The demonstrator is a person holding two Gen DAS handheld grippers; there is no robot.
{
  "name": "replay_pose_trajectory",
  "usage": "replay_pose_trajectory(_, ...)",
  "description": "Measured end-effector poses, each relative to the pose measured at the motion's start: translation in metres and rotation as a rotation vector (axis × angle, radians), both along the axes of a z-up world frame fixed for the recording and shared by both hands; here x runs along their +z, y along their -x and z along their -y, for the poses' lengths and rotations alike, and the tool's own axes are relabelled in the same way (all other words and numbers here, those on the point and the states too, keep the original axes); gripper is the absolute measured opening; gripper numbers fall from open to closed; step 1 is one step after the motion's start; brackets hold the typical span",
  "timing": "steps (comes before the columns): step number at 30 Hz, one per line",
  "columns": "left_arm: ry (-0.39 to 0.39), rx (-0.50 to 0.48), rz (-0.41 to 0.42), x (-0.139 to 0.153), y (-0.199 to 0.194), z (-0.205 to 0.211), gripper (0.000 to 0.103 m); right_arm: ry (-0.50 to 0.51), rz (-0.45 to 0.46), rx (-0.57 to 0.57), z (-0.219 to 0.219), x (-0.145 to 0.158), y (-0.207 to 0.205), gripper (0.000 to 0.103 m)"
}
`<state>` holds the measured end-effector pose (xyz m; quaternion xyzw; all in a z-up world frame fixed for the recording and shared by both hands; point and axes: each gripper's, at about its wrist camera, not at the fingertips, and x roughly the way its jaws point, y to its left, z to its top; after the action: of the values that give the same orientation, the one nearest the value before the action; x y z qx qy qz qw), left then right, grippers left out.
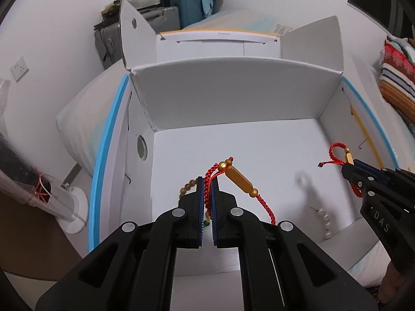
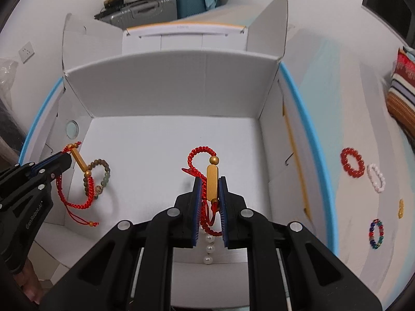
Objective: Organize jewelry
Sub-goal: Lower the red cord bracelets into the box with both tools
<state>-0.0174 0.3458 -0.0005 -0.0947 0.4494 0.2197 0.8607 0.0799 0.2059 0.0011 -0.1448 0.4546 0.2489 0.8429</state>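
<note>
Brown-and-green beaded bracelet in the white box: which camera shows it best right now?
The right wrist view. There the brown-and-green beaded bracelet shows as nearly a full ring on the white cardboard box floor, beside the left gripper and partly crossed by its red cord bracelet. The left wrist view shows only a few beads behind the jaws.

At about 3 o'clock in your left wrist view, the right gripper (image 1: 348, 165) carries the white letters "DAS" on its black body. At about 9 o'clock in your right wrist view, the left gripper (image 2: 68, 158) bears small white lettering, too blurred to read with certainty. Print on the far box (image 2: 181, 27) at 12 o'clock is illegible.
</note>
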Motion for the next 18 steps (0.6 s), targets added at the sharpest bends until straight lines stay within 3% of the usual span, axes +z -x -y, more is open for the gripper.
replay_pose_trajectory(18, -0.016, 0.021, -0.029, -0.002, -0.005, -0.003, 0.008, 0.013, -0.057, 0.004, -0.003, -0.015, 0.000, 0.017)
